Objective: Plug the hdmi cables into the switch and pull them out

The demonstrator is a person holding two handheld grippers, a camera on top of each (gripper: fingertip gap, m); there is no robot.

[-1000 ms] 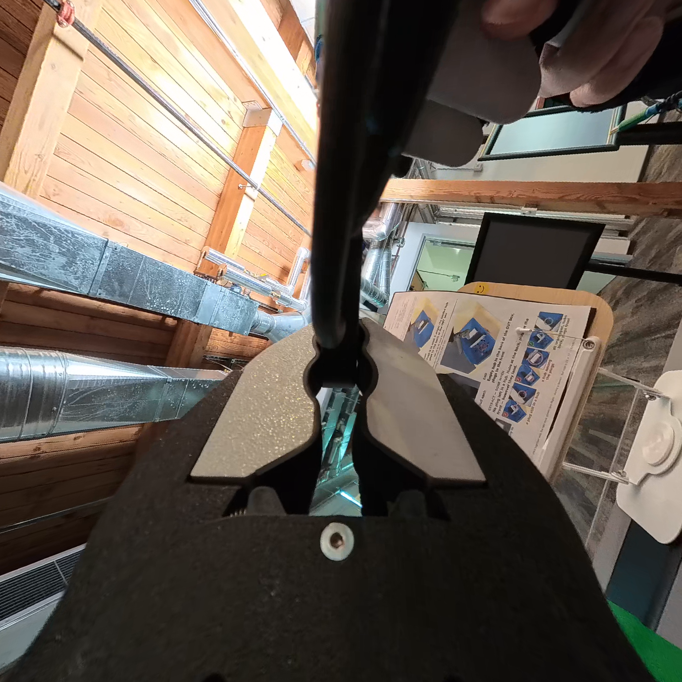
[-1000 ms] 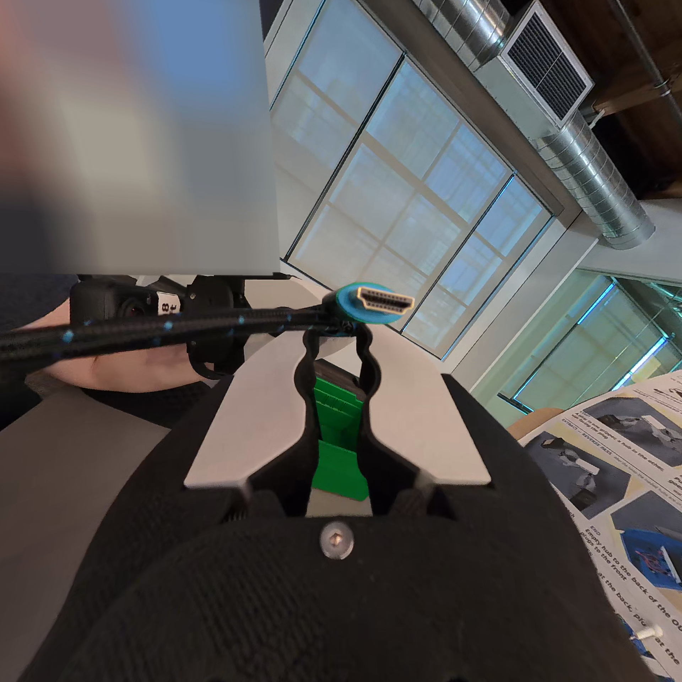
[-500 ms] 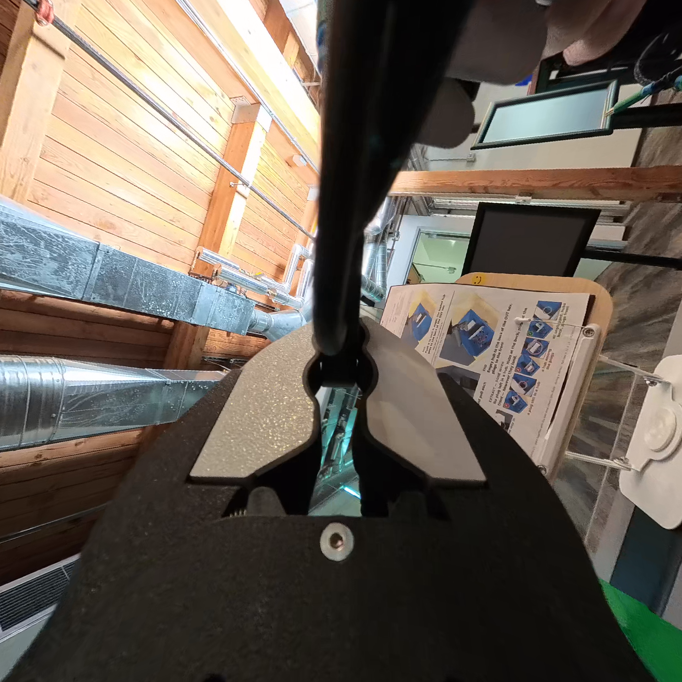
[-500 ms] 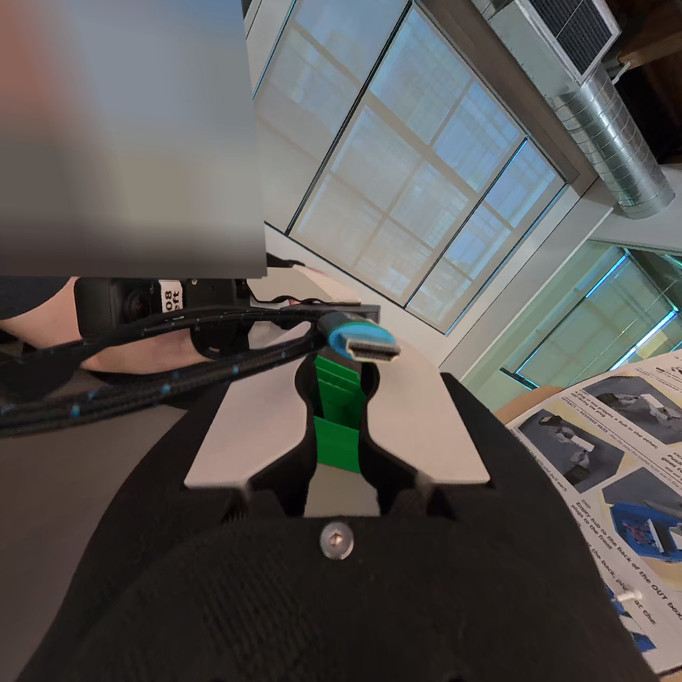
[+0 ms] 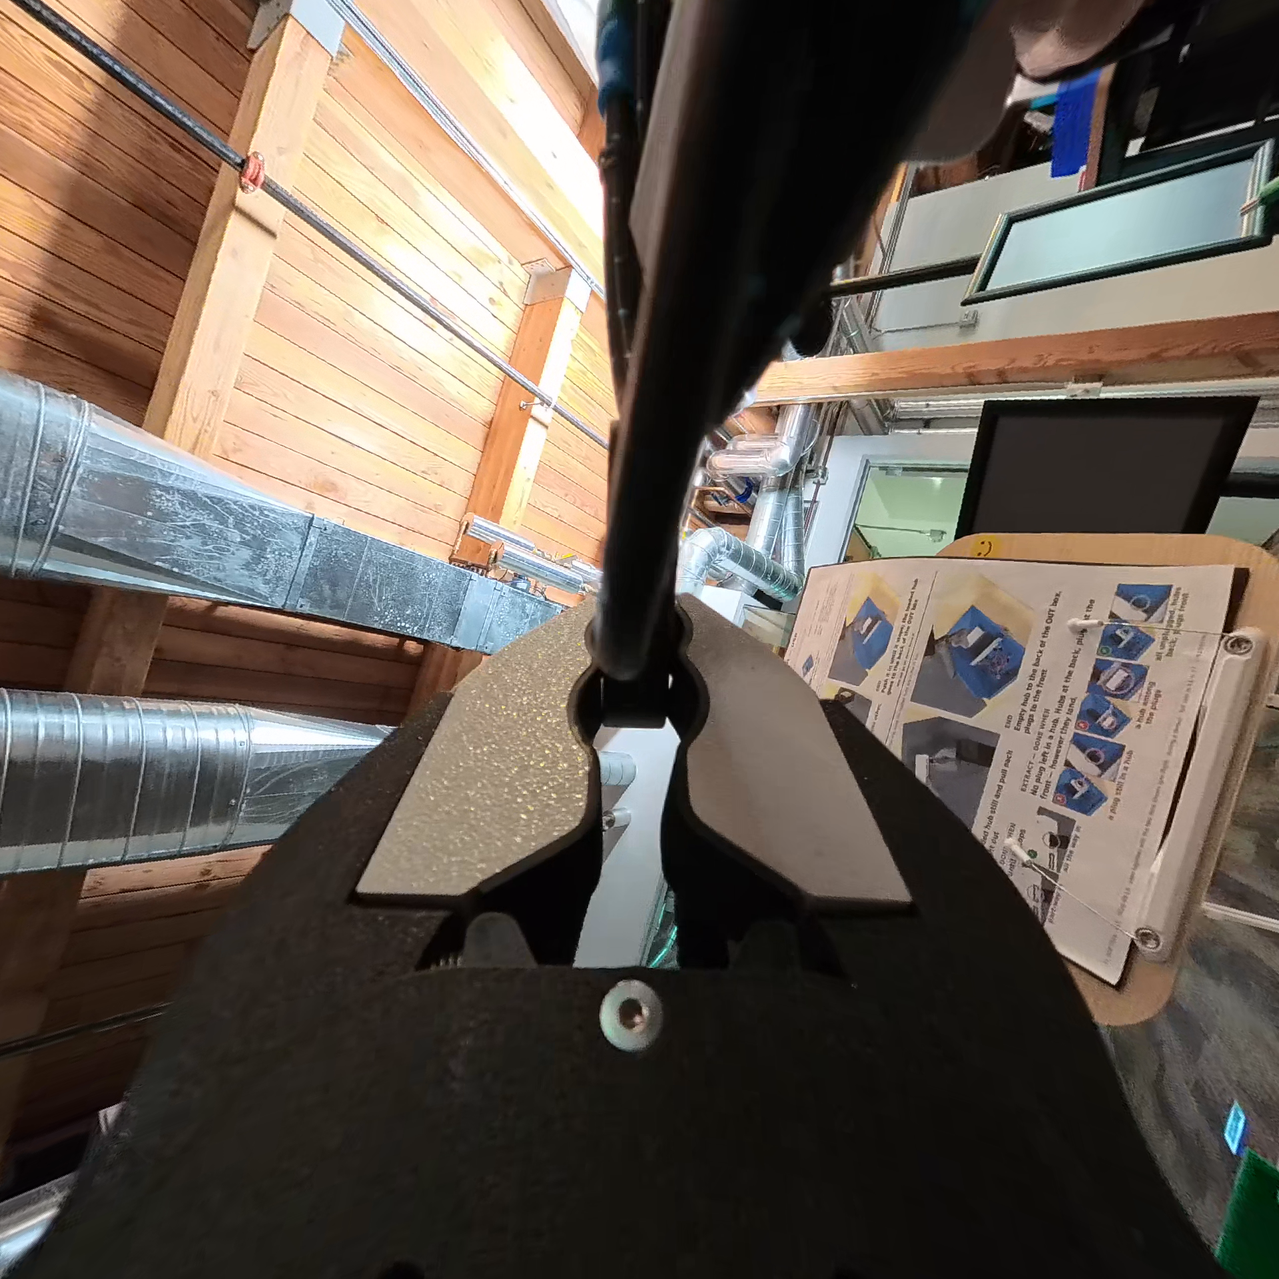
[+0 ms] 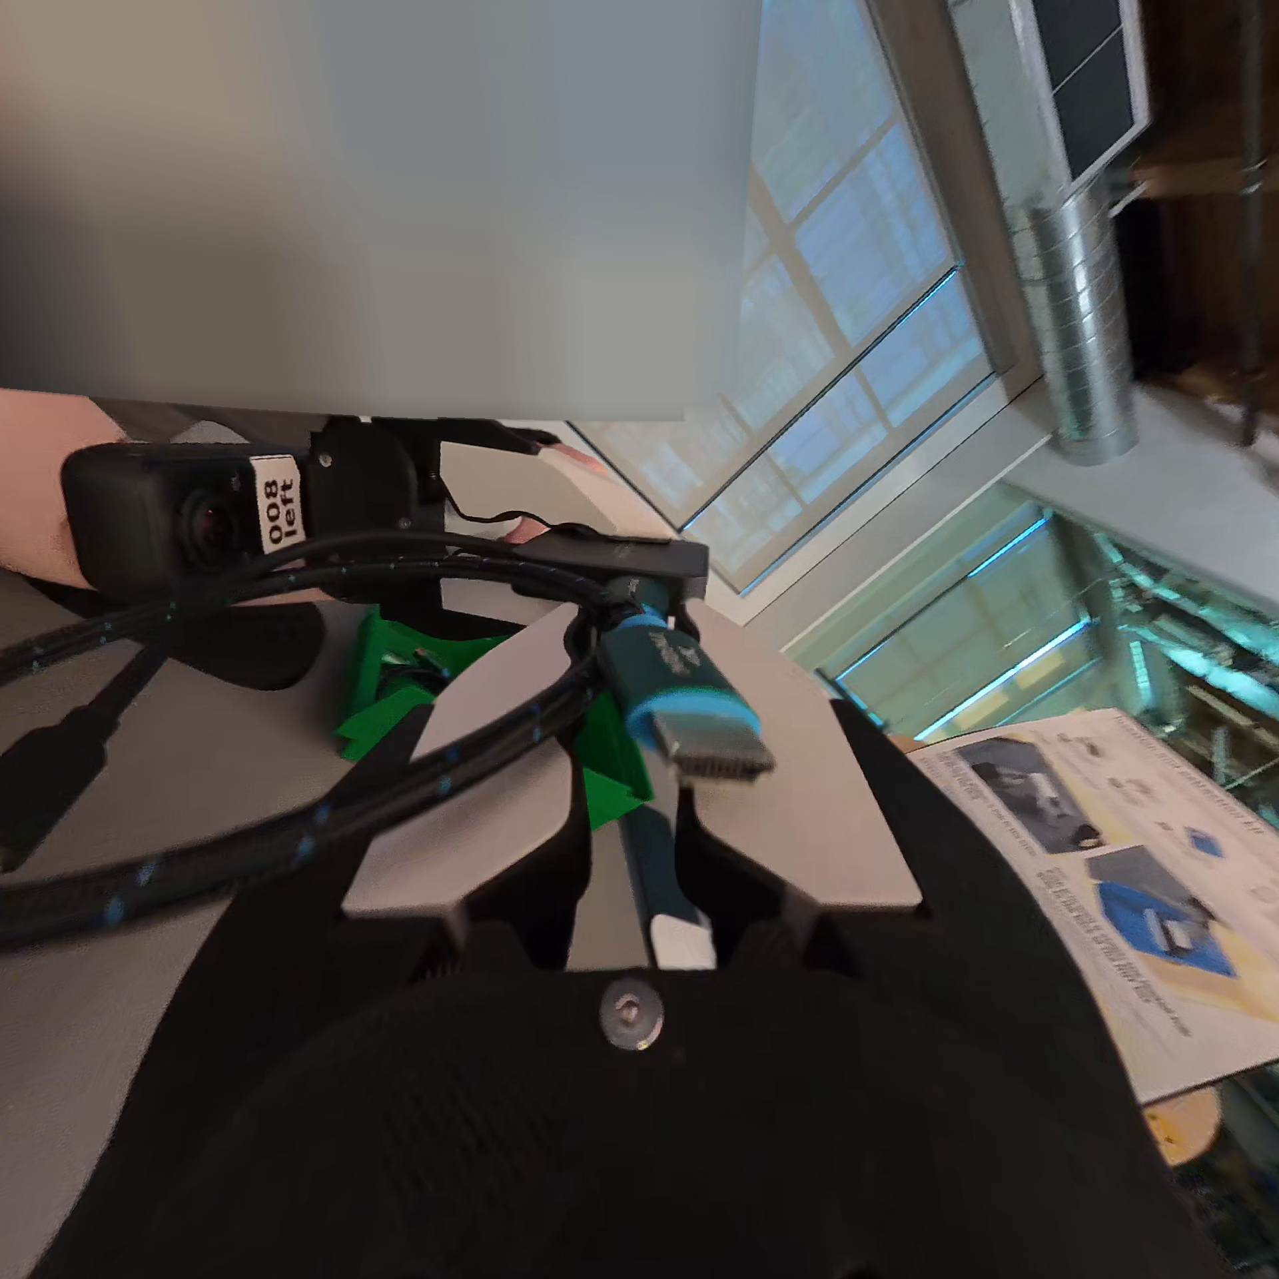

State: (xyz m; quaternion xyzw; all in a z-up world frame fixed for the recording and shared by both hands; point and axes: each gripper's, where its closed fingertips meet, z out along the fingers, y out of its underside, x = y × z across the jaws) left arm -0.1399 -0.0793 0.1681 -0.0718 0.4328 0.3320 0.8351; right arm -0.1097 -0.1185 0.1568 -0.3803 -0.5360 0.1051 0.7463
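— Where is the switch (image 5: 692, 346)?

— The left tongs (image 5: 633, 664) hold it. They are clenched tight on one end, and the flat black box sticks straight out from their tips.

— And the right tongs (image 6: 626, 616)?

— They are nearly closed. As far as I can see, they pinch the cable (image 6: 443, 782) right behind its plug (image 6: 685, 706). The rest of the cable runs off to the left.

— Which way does the plug point?

— The wrong way, I think. Its metal end points down and back toward the right camera, away from the switch. The switch is just past the tips of the right tongs, lying sideways.

— So what has to happen?

— I think the plug has to turn around until its long side lines up with a hole in the switch, and then push in. The right tongs are the ones to do it, since they have the cable.

— Is anything in the switch?

— One other plug (image 6: 640, 594) seems to sit in it, but I can't see the holes.
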